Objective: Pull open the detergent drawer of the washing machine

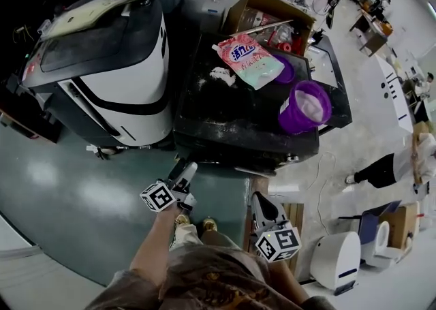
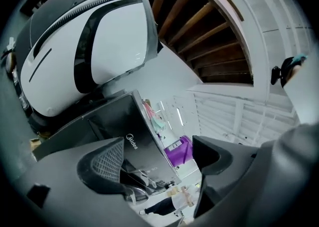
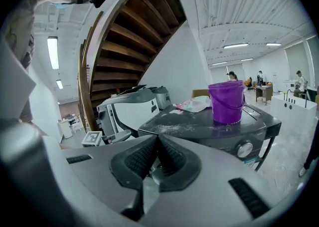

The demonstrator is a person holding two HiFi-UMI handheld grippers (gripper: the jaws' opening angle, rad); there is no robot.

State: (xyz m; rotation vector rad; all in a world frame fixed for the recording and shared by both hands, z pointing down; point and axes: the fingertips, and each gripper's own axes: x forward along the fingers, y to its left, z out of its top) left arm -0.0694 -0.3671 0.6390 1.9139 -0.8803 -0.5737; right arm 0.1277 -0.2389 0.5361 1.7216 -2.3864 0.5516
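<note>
Washing machine (image 1: 231, 128) sat at centre frame in the head view, with the bucket (image 1: 304, 106) on its top toward the right and the detergent pouch (image 1: 248, 60) on top, farther up. A cardboard box (image 1: 272, 9) stood behind it, near the upper edge. A bulky appliance (image 1: 109, 77) stood just left. Below the machine's front edge were the left gripper (image 1: 187, 171) and, to its right, the right gripper (image 1: 258, 201).

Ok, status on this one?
Left gripper open, right gripper shut, both empty. Dark grey washing machine ahead, drawer not gripped. Purple plastic bucket on top, not blocking.
</note>
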